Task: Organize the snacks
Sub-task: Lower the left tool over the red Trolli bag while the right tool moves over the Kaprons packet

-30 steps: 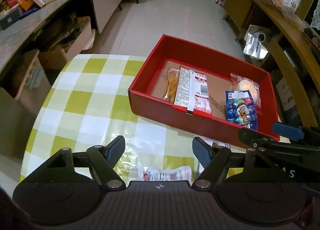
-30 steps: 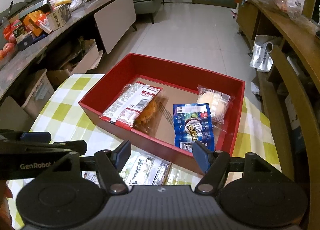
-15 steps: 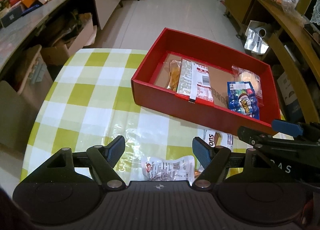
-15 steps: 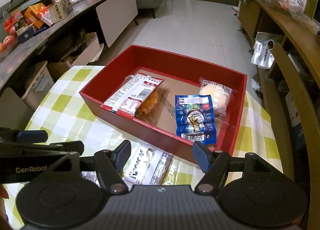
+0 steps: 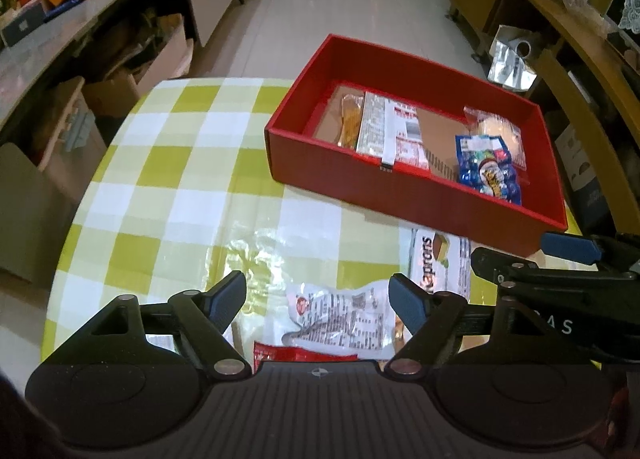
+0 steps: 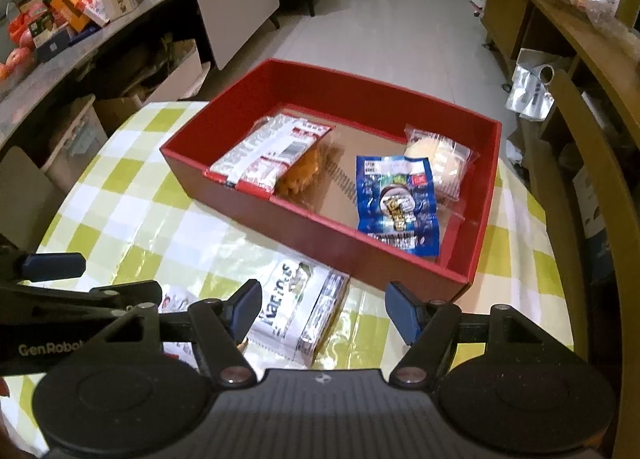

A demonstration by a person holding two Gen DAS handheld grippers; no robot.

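A red box [image 5: 400,183] [image 6: 280,219] stands on the green-and-white checked table. Inside lie a red-and-white snack pack [image 5: 390,127] [image 6: 268,157], a blue packet [image 5: 486,171] [image 6: 398,199] and a clear-wrapped bun [image 6: 438,157]. In front of the box lie a white printed packet [image 5: 340,319] and a white cracker pack [image 5: 438,263] [image 6: 298,307]. My left gripper [image 5: 318,299] hovers over the white packet, jaws opening, nothing pressed between them. My right gripper [image 6: 324,309] stands open above the cracker pack, apart from it.
A long counter [image 6: 80,31] with boxes runs along the left, cardboard boxes below it. A curved wooden shelf [image 6: 592,59] and chair back stand at the right. Tiled floor [image 5: 340,7] lies beyond the table's far edge.
Both views have drawn back and up from the box, so more of the two packets on the table shows. The left jaws stand a little wider than before.
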